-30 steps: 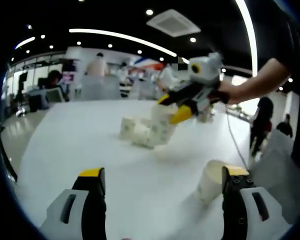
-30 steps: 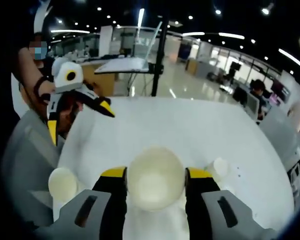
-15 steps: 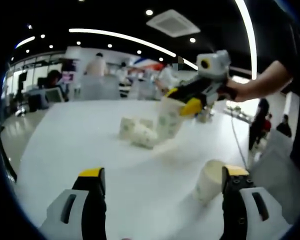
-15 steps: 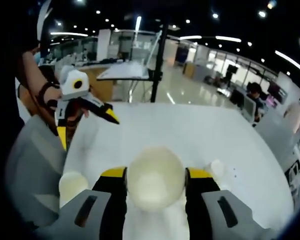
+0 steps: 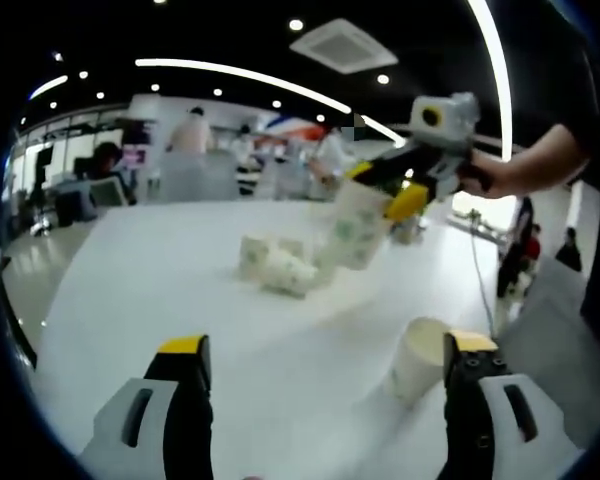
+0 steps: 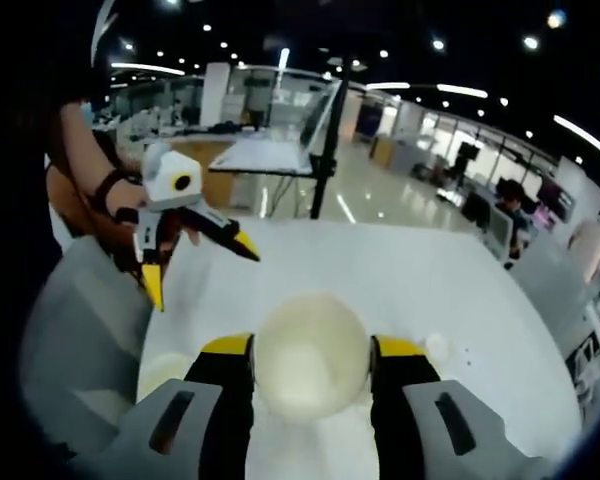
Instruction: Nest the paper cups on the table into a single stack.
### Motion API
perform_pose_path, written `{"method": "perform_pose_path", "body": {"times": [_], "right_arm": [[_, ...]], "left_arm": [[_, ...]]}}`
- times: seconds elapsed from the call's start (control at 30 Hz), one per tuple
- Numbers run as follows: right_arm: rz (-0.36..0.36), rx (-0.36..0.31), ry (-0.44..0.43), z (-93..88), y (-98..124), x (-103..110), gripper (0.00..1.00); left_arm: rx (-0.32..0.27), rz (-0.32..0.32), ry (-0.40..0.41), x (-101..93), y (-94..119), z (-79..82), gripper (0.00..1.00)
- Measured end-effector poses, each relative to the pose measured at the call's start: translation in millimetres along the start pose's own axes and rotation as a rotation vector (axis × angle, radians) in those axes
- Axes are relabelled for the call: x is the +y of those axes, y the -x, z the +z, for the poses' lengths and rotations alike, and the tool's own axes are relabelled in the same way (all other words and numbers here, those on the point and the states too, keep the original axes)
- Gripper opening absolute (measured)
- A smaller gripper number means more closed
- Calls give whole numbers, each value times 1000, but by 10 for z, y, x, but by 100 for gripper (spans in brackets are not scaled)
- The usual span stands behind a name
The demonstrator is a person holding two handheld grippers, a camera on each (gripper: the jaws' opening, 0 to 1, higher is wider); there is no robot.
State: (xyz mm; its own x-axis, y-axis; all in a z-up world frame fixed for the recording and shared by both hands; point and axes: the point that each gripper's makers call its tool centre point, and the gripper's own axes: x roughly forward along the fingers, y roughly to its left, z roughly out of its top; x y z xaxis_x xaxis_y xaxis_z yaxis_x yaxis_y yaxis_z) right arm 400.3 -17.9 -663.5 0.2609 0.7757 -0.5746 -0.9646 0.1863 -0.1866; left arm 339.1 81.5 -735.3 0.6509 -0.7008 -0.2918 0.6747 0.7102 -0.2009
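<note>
Showing green print, white cup (image 5: pixel 358 226) (tilted)

2 facing views across 1 white table (image 5: pixel 180 290)

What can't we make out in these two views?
- Cluster of paper cups, left gripper view: blurred, count and poses unclear.
- Held paper cup, right gripper view: its own mouth and the right tool hide its body.
- Lone paper cup, left gripper view: the left tool's jaw covers one side.
- People in the background: too small.
</note>
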Motion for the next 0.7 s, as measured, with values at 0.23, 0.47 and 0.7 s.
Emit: {"method": "perform_pose_path", "body": {"times": [0.23, 0.47, 0.7], "right_arm": [[3, -6, 27, 76, 123, 95, 43], [8, -15, 37, 115, 227, 199, 43], [33, 0, 84, 94, 311, 399, 43]], "left_arm": [[-1, -4, -9, -33, 13, 19, 94], [1, -7, -6, -61, 19, 6, 94], [4, -10, -5, -89, 34, -15, 94]]}}
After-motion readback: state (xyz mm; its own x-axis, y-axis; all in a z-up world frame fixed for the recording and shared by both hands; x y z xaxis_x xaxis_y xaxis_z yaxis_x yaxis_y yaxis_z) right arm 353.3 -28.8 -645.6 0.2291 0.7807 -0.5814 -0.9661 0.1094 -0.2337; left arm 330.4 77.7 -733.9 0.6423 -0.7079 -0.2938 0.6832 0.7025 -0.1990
